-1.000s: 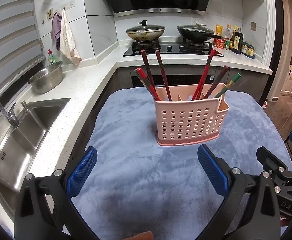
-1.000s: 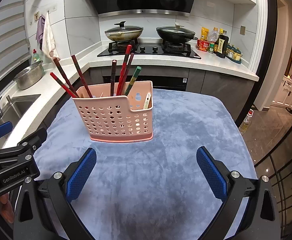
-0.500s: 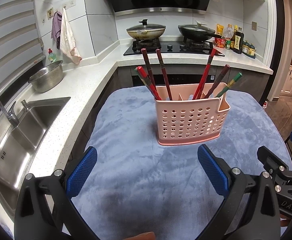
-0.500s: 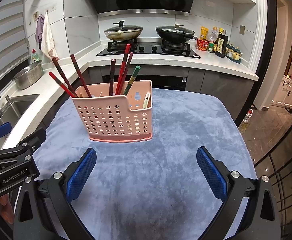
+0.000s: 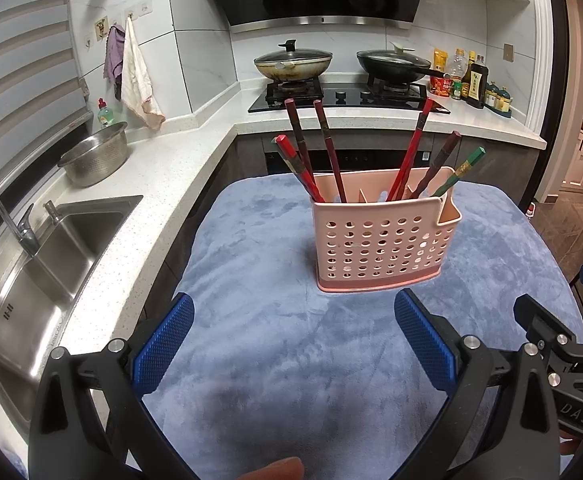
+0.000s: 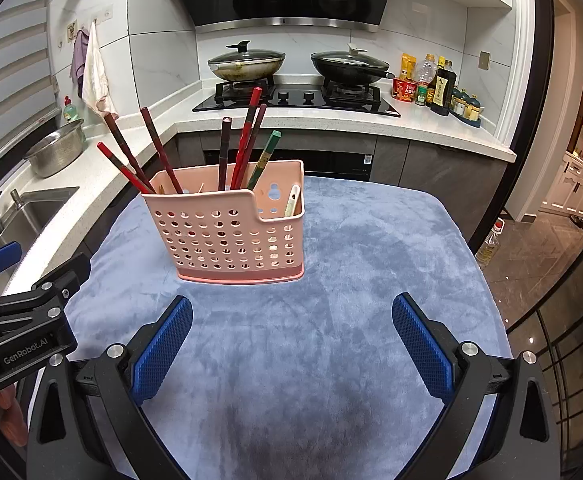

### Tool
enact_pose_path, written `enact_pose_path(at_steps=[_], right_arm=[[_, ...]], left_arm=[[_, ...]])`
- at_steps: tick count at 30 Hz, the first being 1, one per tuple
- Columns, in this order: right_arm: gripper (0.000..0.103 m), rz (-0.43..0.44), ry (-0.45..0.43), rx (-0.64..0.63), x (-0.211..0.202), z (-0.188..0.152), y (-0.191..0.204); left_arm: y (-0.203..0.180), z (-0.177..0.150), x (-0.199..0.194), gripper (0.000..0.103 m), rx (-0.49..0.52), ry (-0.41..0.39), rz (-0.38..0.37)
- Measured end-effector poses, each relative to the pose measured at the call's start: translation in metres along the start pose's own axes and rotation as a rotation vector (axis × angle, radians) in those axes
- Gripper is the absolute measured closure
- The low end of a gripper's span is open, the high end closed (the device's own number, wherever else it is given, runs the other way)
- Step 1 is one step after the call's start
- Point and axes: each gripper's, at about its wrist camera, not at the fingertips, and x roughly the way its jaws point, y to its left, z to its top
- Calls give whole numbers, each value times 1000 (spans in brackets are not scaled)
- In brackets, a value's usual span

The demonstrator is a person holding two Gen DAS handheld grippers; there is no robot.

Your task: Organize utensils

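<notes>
A pink perforated utensil holder [image 5: 383, 240] stands upright on the blue cloth [image 5: 271, 248]; it also shows in the right wrist view [image 6: 231, 232]. Several red, dark and green chopsticks [image 5: 331, 152] lean in it, also in the right wrist view [image 6: 243, 140]. A pale spoon handle [image 6: 292, 200] sits in its low right compartment. My left gripper [image 5: 293, 340] is open and empty, above the cloth short of the holder. My right gripper [image 6: 291, 340] is open and empty, also short of the holder. Each gripper shows at the edge of the other's view.
A white counter with a steel sink [image 5: 39, 264] and tap lies left of the table. A steel bowl [image 5: 95, 154] stands on it. The hob with two lidded pans [image 5: 291, 64] and sauce bottles [image 6: 439, 84] is at the back. The table's right edge drops to the floor.
The holder sits slightly nearer and lower in both views; both grippers have drifted a little toward it. Both jaws stay open.
</notes>
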Motion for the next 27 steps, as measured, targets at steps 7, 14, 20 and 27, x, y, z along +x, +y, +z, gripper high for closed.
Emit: enact_pose_path(at_steps=[7, 14, 20, 27], right_arm=[[7, 0, -1, -5, 1, 0, 1], [7, -2, 1, -5, 1, 0, 0], [7, -2, 4, -3, 3, 0, -1], [7, -3, 6, -4, 3, -1, -1]], left_arm=[[0, 0, 0, 7, 5, 0, -1], [0, 1, 2, 7, -1, 14, -10], [0, -1, 4, 7, -9, 17, 6], [1, -1, 4, 7, -11, 21, 11]])
